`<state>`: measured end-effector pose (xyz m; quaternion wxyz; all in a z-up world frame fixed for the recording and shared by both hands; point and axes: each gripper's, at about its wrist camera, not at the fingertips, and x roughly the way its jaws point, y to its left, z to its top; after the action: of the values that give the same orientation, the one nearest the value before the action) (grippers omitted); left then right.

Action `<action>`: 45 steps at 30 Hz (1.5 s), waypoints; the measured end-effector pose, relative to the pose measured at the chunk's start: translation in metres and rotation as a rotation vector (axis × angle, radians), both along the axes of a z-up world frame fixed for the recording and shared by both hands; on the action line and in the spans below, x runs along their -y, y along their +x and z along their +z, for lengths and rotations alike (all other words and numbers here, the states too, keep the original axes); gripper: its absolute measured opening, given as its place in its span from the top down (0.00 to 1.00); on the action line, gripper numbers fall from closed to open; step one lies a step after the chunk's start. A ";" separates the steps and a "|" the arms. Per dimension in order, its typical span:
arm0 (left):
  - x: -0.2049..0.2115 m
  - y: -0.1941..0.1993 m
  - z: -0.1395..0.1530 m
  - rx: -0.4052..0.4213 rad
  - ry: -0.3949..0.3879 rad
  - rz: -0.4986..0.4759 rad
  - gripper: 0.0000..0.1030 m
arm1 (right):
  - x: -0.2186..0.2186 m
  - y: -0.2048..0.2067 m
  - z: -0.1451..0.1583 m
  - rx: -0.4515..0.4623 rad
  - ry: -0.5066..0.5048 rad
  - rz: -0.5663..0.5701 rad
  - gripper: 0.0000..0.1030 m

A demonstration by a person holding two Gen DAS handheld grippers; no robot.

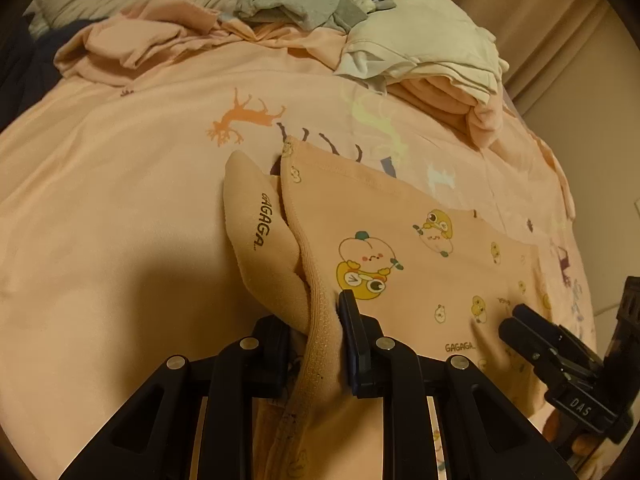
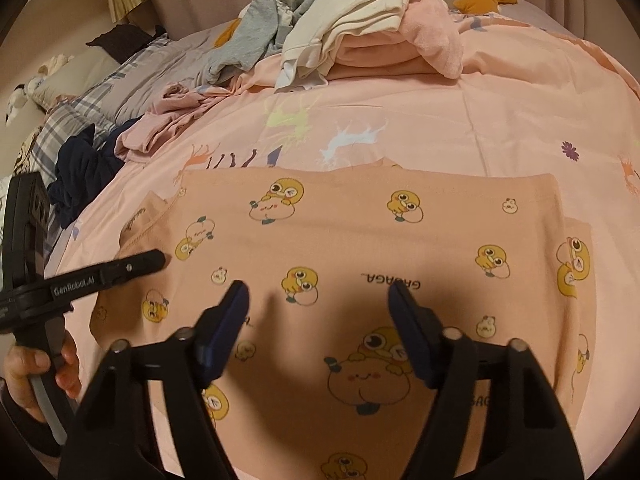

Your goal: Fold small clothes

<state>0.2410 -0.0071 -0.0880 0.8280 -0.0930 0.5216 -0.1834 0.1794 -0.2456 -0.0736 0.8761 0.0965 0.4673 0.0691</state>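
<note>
The left gripper [image 1: 324, 332] has its jaws clamped on a bunched, stitched edge of the peach garment [image 1: 420, 280], lifting that fold off the bed; the right gripper [image 2: 318, 312] hangs just above the same garment with its jaws parted and nothing pinched between them — only its shadow falls on the cloth; the garment, printed with yellow cartoon ducks, lies spread flat on the near part of the pink bedsheet [image 2: 480, 120]; a hand [image 2: 40, 372] holds the left tool's handle at the near left; at the far side sits a heap of clothes [image 2: 360, 32] — cream, pink and grey pieces.
</note>
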 end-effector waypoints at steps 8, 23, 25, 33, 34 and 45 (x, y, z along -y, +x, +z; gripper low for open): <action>0.010 -0.004 0.009 0.040 0.029 -0.023 0.81 | 0.001 -0.009 0.008 0.059 -0.008 0.008 0.66; 0.033 -0.007 0.027 0.066 0.058 -0.053 0.83 | -0.016 -0.020 -0.005 -0.009 0.029 0.059 0.67; 0.039 -0.009 0.030 0.071 0.062 -0.059 0.83 | -0.022 -0.019 -0.018 -0.062 0.032 0.087 0.67; 0.079 -0.025 0.051 0.113 0.095 -0.134 0.87 | 0.015 -0.034 -0.007 -0.008 0.206 0.032 0.66; 0.087 -0.028 0.054 0.123 0.104 -0.149 0.87 | 0.025 -0.038 -0.005 0.004 0.235 0.005 0.66; 0.191 -0.064 0.038 0.130 0.205 -0.372 0.87 | 0.112 -0.061 -0.017 0.015 0.654 -0.187 0.57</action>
<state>0.1766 -0.1981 -0.0503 0.8169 0.1017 0.4913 -0.2843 0.1183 -0.3579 -0.0909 0.8045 0.4145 0.4032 0.1354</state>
